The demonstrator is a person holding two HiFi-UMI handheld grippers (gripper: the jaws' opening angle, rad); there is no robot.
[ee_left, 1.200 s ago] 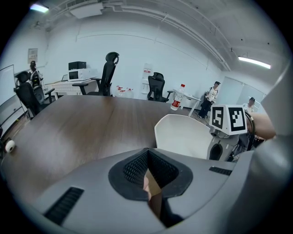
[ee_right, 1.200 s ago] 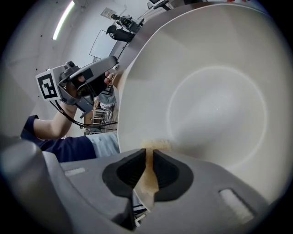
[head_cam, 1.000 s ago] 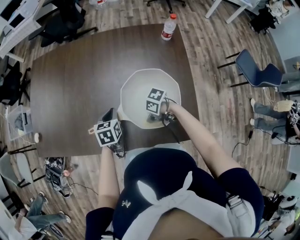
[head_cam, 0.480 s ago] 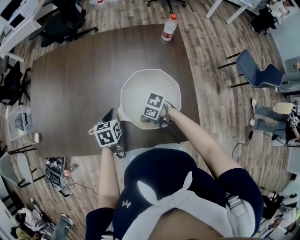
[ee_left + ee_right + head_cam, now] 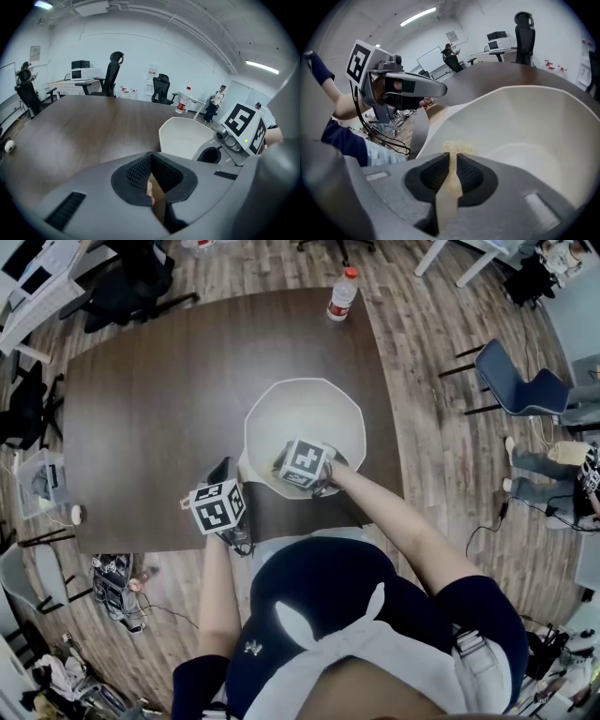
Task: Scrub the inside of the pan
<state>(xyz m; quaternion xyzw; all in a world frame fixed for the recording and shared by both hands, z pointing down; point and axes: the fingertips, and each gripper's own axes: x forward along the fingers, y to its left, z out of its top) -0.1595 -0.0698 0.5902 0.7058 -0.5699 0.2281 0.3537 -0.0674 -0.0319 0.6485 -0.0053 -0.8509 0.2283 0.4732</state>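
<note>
You're mid-scrub: your right gripper [image 5: 453, 158] pinches a tan scrub pad [image 5: 457, 149] against the near inner wall of the white pan [image 5: 309, 413], which sits on the table [image 5: 159, 399], while your left gripper [image 5: 151, 180] clamps its handle [image 5: 419, 132], so next sweep the pad firmly across the pan's floor.

Room is bright, w/ even white light from long lamps [image 5: 262, 67] overhead. No hard shadows.

Head view: sharp in the middle, but the floor [image 5: 441, 456] & chairs [image 5: 511, 381] bend round at the edges. Table [image 5: 169, 399] is dark w/ a soft pale shine; in the left gripper view it has a wide pale glare streak. Pan [image 5: 309, 409] is very bright inside, almost washed out, w/ soft grey shade on its near side.

Both gripper views are round pics w/ black corners & bent walls [image 5: 140, 51]. Up close the jaws & sponge [image 5: 457, 150] look fuzzy; far stuff is clearer.
</note>
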